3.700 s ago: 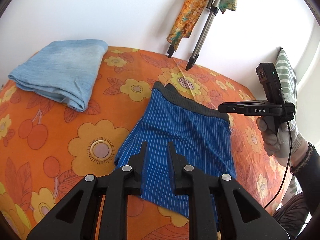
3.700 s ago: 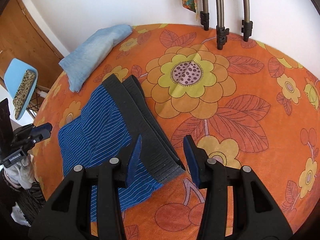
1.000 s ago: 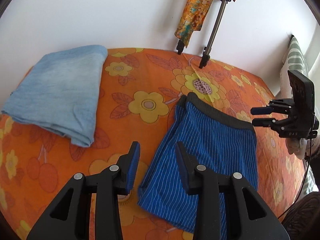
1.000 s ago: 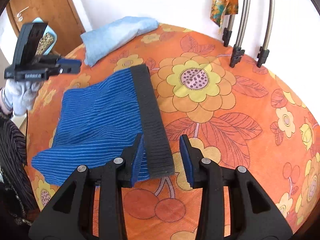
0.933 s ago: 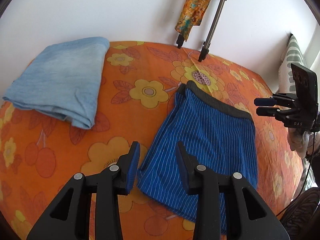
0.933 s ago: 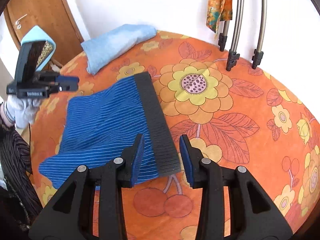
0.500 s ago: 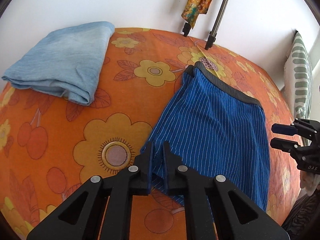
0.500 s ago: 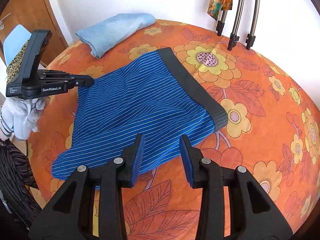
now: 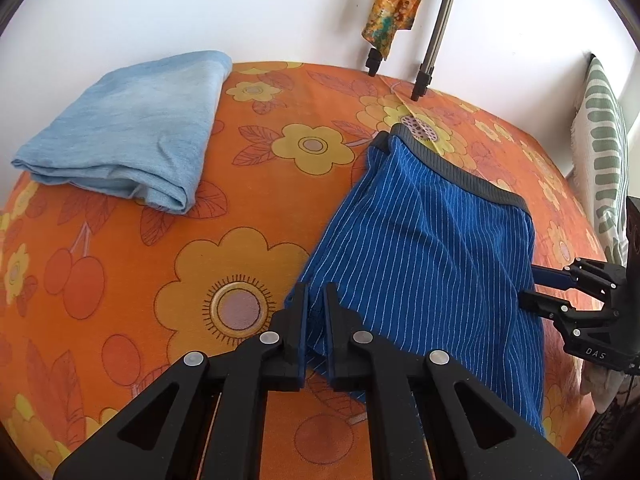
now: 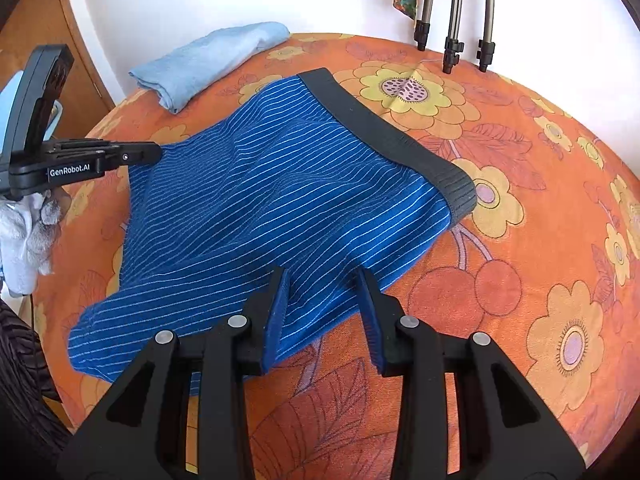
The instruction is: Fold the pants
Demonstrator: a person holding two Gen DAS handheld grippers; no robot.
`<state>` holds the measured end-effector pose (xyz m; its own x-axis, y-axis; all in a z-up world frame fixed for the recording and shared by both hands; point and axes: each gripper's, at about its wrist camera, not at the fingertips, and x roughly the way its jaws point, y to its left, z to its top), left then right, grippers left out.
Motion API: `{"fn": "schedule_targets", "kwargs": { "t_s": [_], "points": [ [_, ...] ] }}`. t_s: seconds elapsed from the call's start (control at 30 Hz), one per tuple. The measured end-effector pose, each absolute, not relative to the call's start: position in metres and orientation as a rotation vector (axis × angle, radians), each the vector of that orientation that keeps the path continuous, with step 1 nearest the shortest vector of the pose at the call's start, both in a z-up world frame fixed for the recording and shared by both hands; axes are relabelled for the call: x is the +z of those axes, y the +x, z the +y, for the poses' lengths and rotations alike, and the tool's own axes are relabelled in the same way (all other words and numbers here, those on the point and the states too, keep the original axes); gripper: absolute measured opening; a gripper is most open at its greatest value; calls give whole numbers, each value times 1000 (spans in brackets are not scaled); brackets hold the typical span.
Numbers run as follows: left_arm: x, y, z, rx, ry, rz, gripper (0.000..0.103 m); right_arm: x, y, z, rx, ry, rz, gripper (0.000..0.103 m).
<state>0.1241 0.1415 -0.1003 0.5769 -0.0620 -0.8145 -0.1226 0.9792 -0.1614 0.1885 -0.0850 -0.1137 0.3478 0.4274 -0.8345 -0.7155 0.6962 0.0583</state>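
Observation:
The blue pin-striped shorts (image 9: 432,248) with a dark grey waistband lie spread on the orange flowered cloth; they also show in the right wrist view (image 10: 280,200). My left gripper (image 9: 315,300) is shut on the shorts' near left hem corner; it shows in the right wrist view (image 10: 154,154) at the left edge of the shorts. My right gripper (image 10: 323,276) is open, its fingers straddling the shorts' near side edge below the waistband. In the left wrist view the right gripper (image 9: 532,284) reaches in from the right at the shorts' edge.
A folded light blue cloth (image 9: 128,132) lies at the back left of the table (image 9: 120,280). Tripod legs (image 10: 452,52) stand at the back by the white wall. A striped green cushion (image 9: 600,168) is at the far right. A wooden door (image 10: 48,40) is at the left.
The left gripper has closed on the shorts' hem corner. The right gripper moved from the waistband end down to the shorts' side edge, still open.

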Motion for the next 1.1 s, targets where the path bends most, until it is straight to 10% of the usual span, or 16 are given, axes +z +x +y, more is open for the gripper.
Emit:
{"fn": "schedule_targets", "kwargs": {
  "t_s": [0.27,0.4,1.1],
  "points": [
    [-102,124,152,58,-237,974,6,-109,187,-80,745,-406,949,36],
    [-97,122,159,99,-267,975,23,-86,170,-77,799,-370,909,36],
    [-97,126,126,39,-147,1005,23,-107,82,-49,1009,-578,892,36]
  ]
}}
